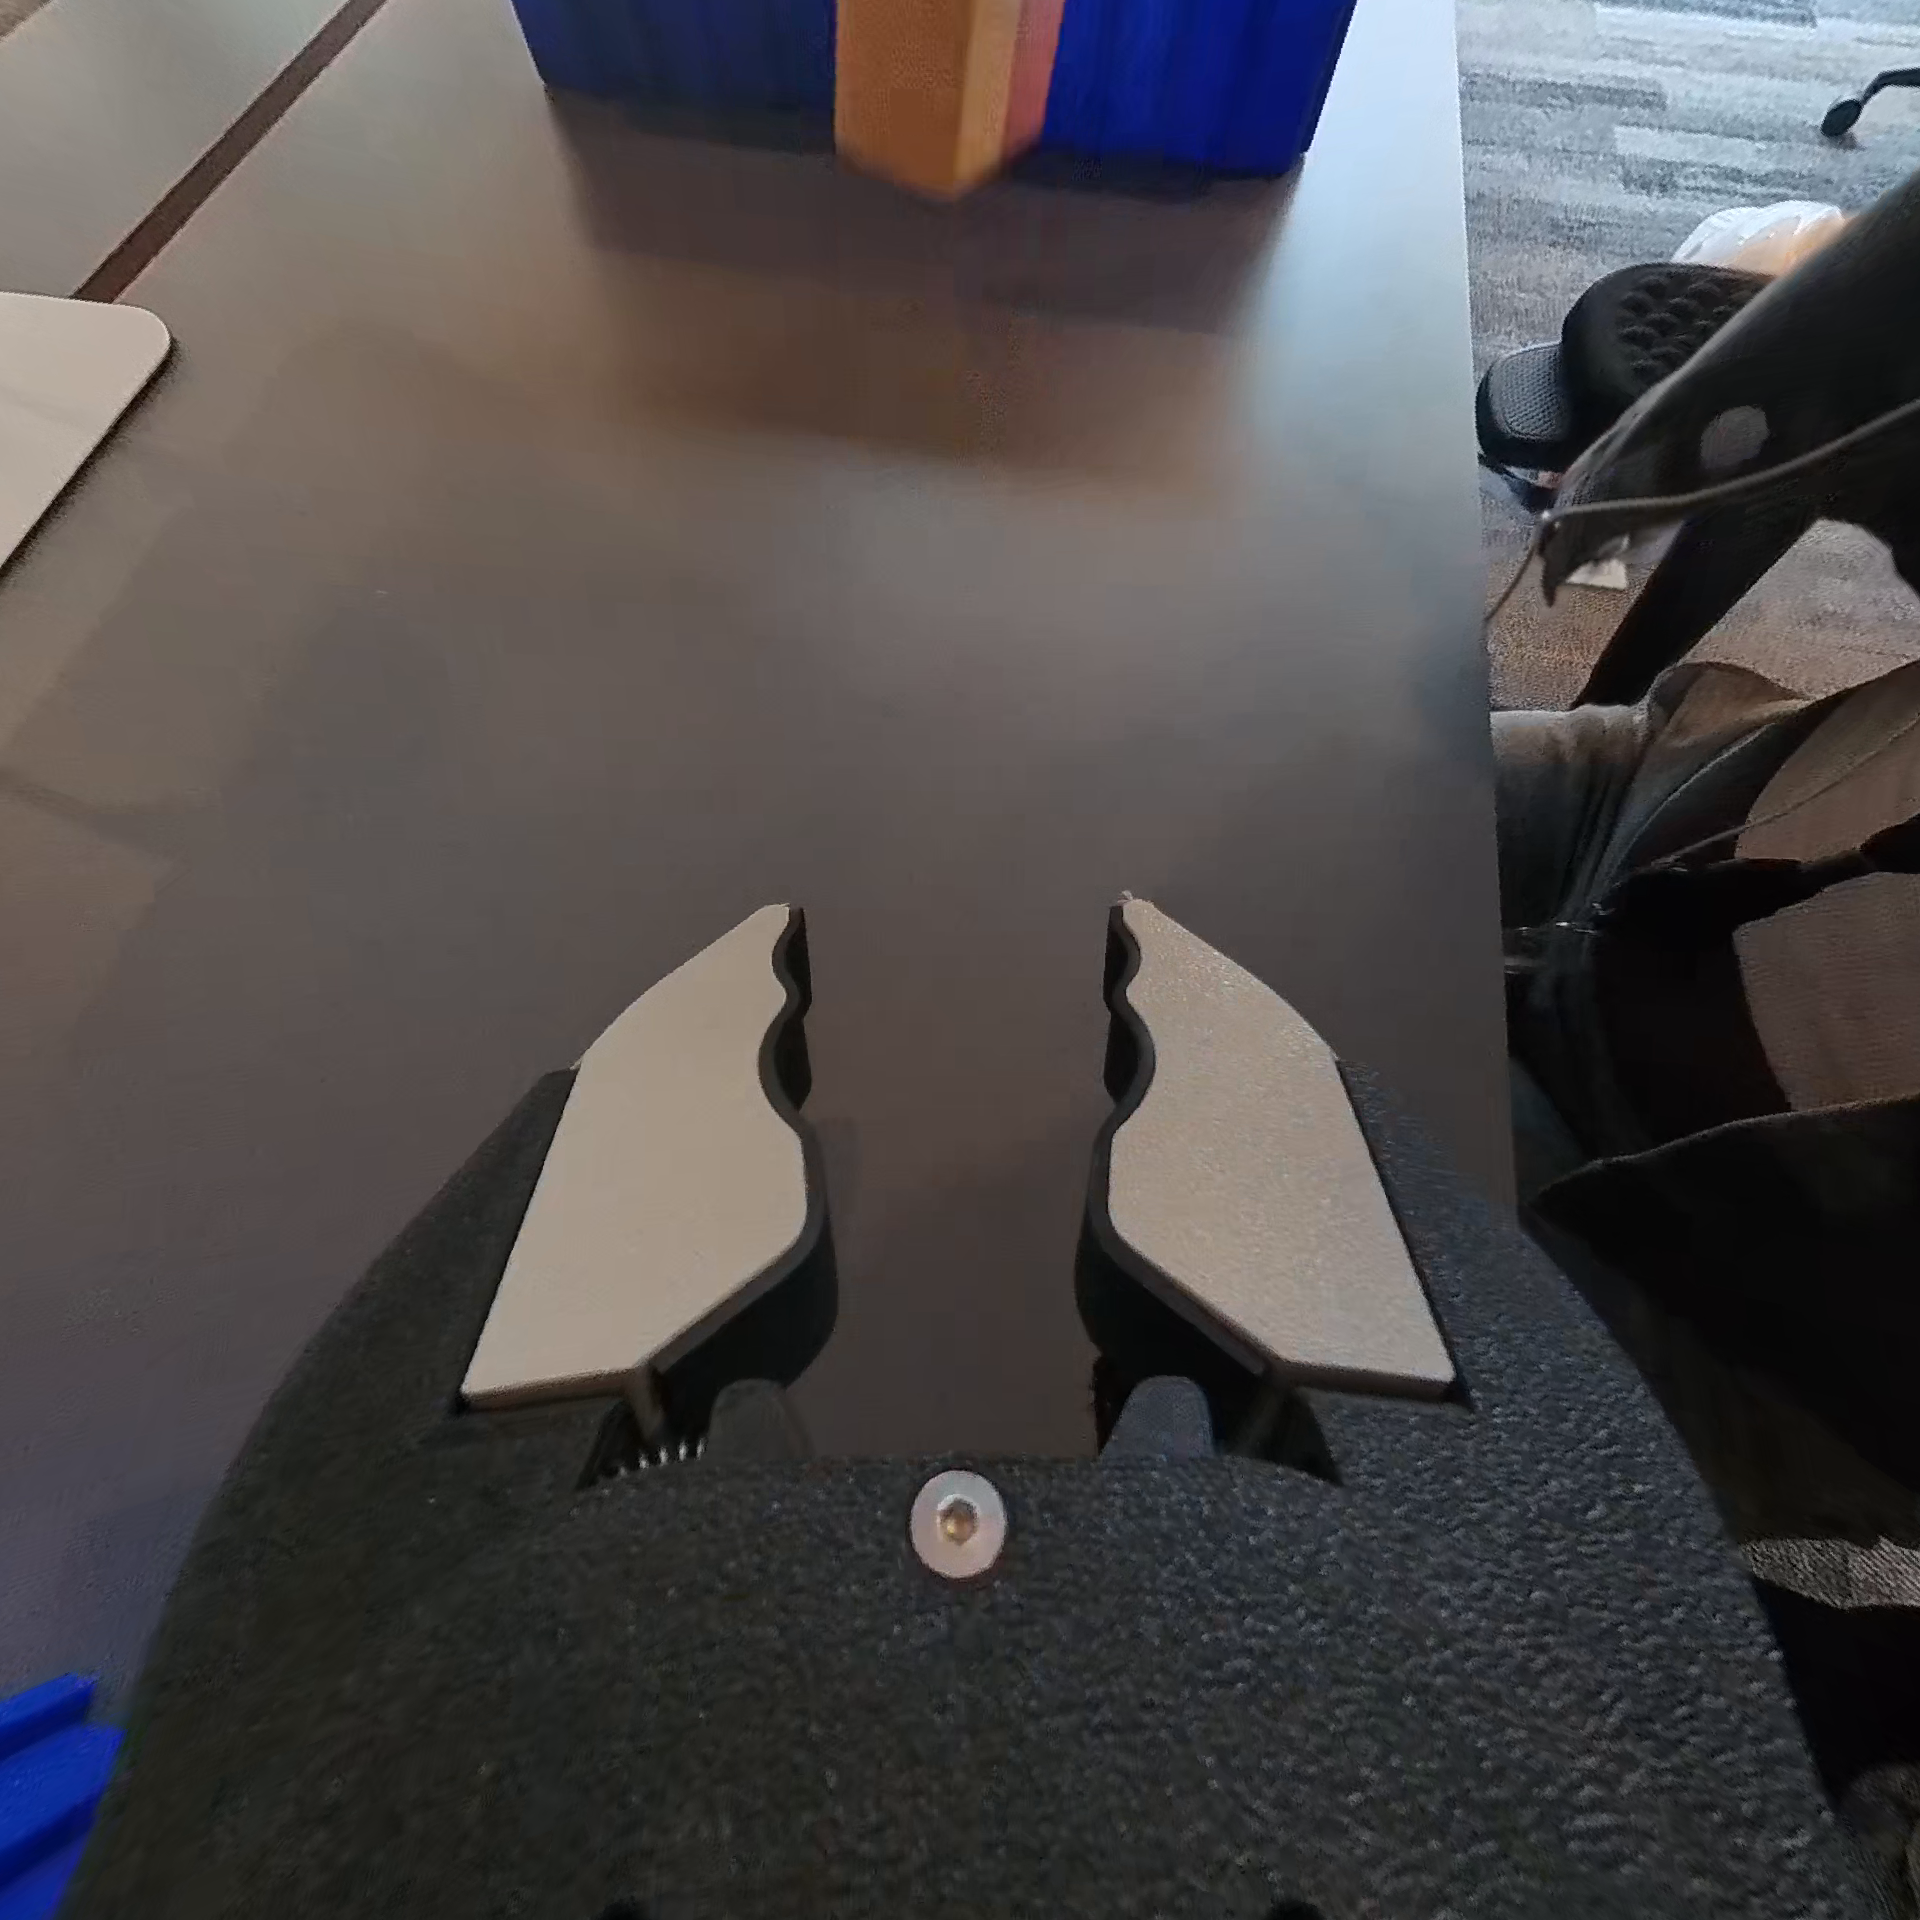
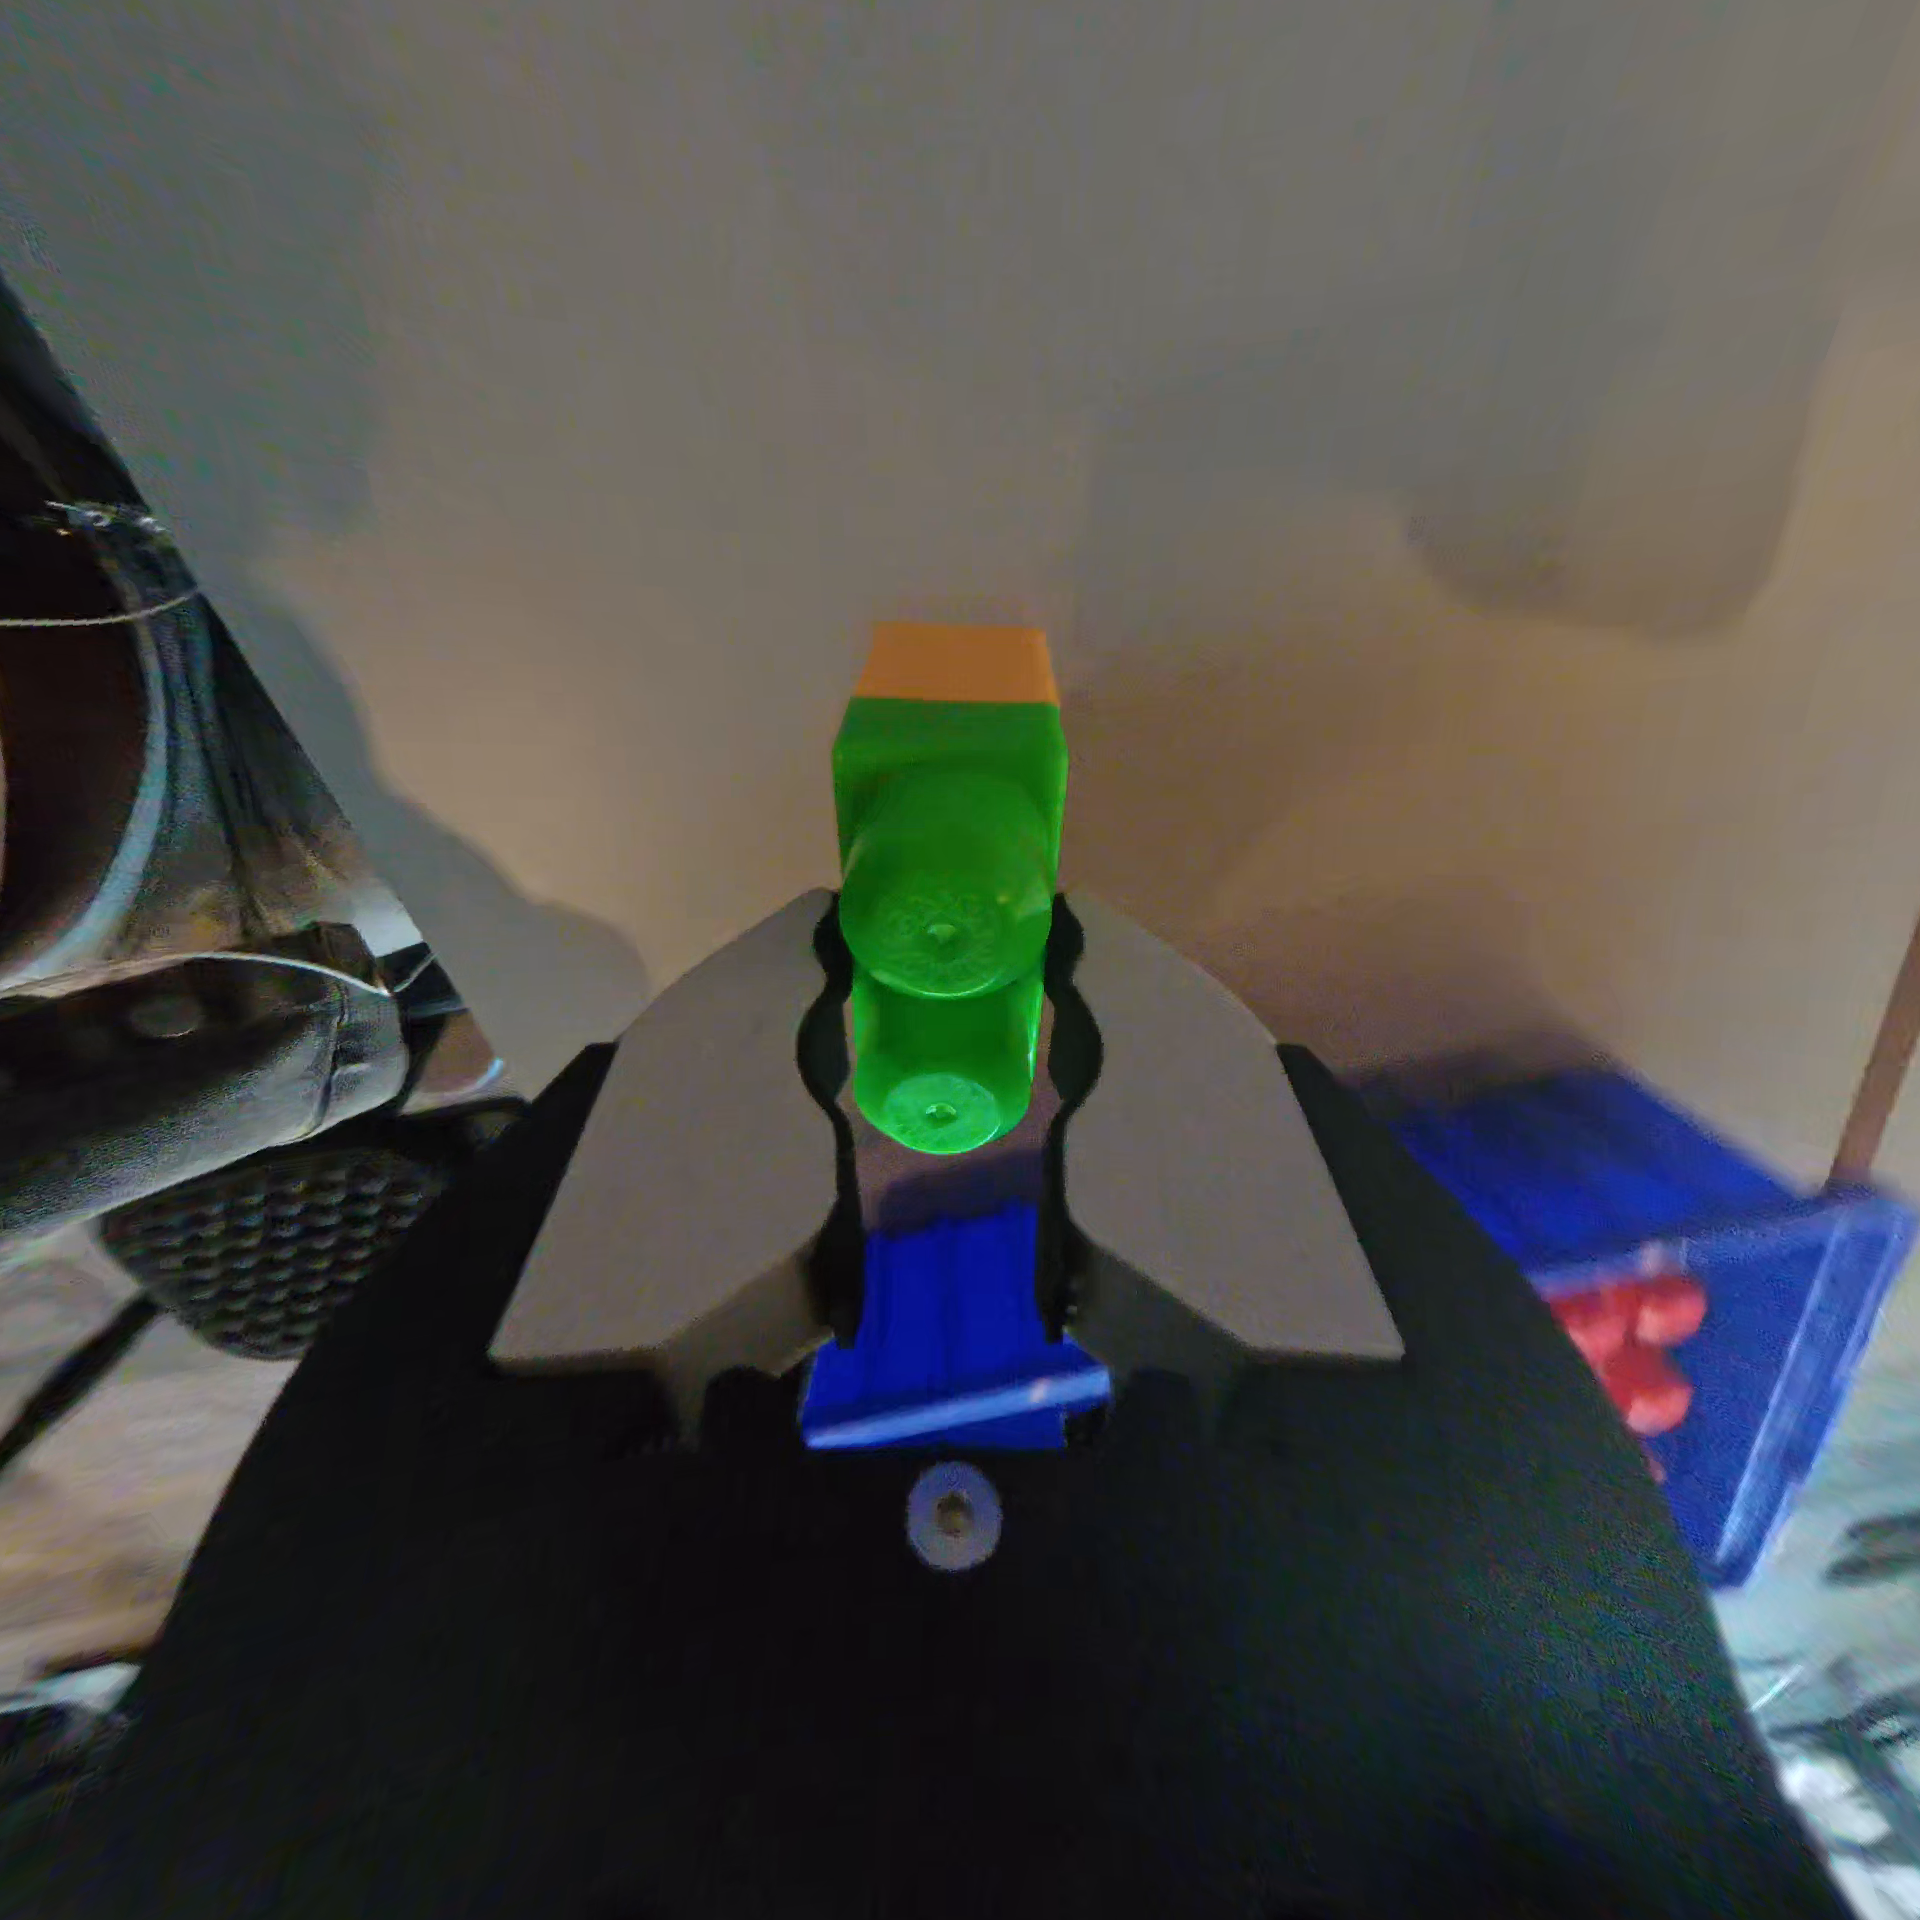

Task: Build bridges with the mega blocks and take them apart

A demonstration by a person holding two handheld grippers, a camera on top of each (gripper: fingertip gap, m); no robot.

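Blocks in your right gripper (image 2: pixel 948 940), nothing in your left.

Your right fingers pinch a green block (image 2: pixel 948 831) with an orange block (image 2: pixel 956 660) on its far end — a blue bin (image 2: pixel 1621 1195) sits beside. Your left gripper (image 1: pixel 956 925) hangs spread wide over the dark table (image 1: pixel 727 623), well short of the blue bin (image 1: pixel 1195 73) ahead.

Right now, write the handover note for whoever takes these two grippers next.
Left gripper: open, empty, hovering over the dark table.
Right gripper: shut on the green block, which has an orange block at its far end, studs facing the camera.
A blue bin holding red blocks sits to the right gripper's right; the left view shows blue walls and an orange piece at the table's far end.
Done: cannot tell. Left: place or separate the held pair; no standing bridge is visible.
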